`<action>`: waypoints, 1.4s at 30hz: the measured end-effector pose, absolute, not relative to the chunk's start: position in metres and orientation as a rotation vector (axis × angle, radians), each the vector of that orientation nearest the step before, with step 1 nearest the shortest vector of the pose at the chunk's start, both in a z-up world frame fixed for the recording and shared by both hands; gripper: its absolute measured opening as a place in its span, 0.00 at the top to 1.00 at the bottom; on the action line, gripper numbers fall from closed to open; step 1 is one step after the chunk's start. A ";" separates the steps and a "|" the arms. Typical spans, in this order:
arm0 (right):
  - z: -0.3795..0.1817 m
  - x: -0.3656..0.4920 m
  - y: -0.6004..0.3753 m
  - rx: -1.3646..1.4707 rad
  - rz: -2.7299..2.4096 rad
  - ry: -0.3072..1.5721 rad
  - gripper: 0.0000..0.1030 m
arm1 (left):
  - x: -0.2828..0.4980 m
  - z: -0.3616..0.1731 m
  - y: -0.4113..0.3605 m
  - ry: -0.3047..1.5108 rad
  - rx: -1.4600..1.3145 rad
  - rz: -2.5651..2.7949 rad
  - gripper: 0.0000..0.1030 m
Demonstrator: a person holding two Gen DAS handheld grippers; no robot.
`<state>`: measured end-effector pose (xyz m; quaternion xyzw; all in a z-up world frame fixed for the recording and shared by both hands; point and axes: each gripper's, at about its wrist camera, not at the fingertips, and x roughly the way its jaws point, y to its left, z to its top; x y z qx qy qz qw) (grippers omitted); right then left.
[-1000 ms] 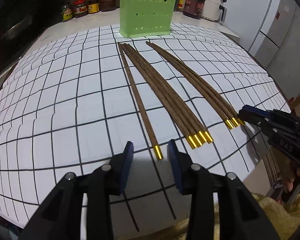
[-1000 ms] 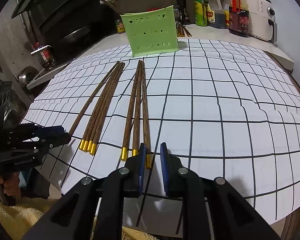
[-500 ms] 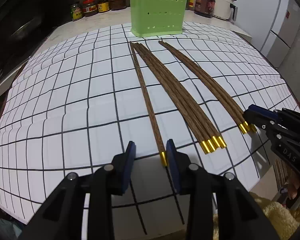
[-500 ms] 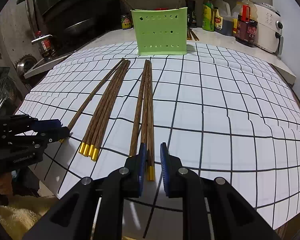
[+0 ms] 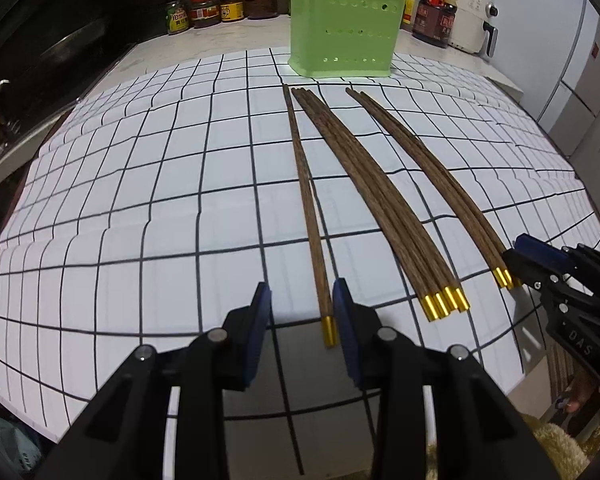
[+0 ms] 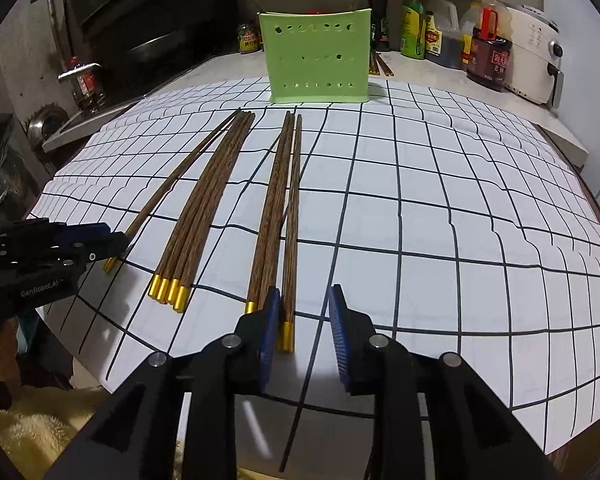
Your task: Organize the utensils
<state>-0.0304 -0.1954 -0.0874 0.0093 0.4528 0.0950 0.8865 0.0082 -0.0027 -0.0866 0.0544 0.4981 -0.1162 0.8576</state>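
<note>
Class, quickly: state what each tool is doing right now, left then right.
Left tool: open, pads either side of the single chopstick, not gripping.
Right tool: open, just been opening; one chopstick between pads, unheld.

A white gridded mat [image 5: 140, 208] covers the counter, with jars [image 5: 216, 10] and a white appliance [image 6: 534, 60] behind.

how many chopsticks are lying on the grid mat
8: one single chopstick between the left gripper pads, a middle bundle of four, and three at the right gripper. More stand in the green holder.
</note>
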 end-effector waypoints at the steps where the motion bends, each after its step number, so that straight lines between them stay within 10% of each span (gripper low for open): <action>1: -0.087 -0.031 -0.197 0.028 0.197 0.939 0.74 | 0.006 -0.086 -0.003 1.046 0.112 -0.248 0.68; 36: -0.090 -0.044 -0.182 -0.047 0.231 0.878 0.75 | -0.003 -0.087 -0.025 1.014 0.209 -0.286 0.86; 42: -0.090 -0.052 -0.178 -0.064 0.234 0.853 0.92 | -0.006 -0.088 -0.023 1.003 0.228 -0.289 0.92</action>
